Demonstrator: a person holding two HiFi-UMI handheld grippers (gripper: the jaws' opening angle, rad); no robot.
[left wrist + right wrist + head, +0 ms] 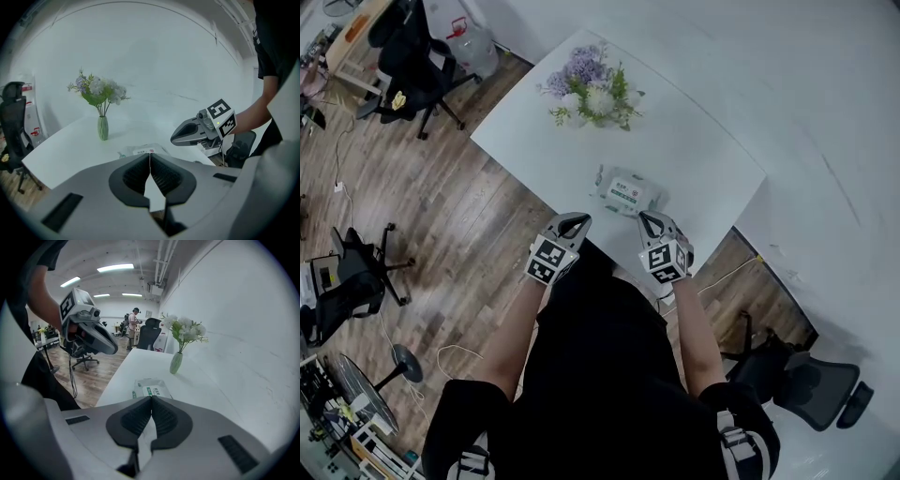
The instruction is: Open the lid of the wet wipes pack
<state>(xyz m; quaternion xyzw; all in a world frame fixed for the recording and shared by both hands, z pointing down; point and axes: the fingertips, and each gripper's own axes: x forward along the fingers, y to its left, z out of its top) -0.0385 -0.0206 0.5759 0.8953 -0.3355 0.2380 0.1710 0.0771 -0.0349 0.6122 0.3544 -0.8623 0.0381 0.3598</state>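
A wet wipes pack (625, 191), white and pale green with its lid down, lies flat on the white table (694, 159) near the front edge. The pack (143, 150) shows just beyond the jaw tips in the left gripper view, and the pack (151, 388) likewise in the right gripper view. My left gripper (575, 222) hovers at the table edge, left of the pack, jaws shut with nothing between them. My right gripper (651, 221) hangs just in front of the pack's right end, also shut and empty. Neither touches the pack.
A green vase of white and purple flowers (592, 89) stands at the table's far side, behind the pack. A white wall (806, 84) runs along the right. Office chairs (417, 52) and cables lie on the wooden floor to the left.
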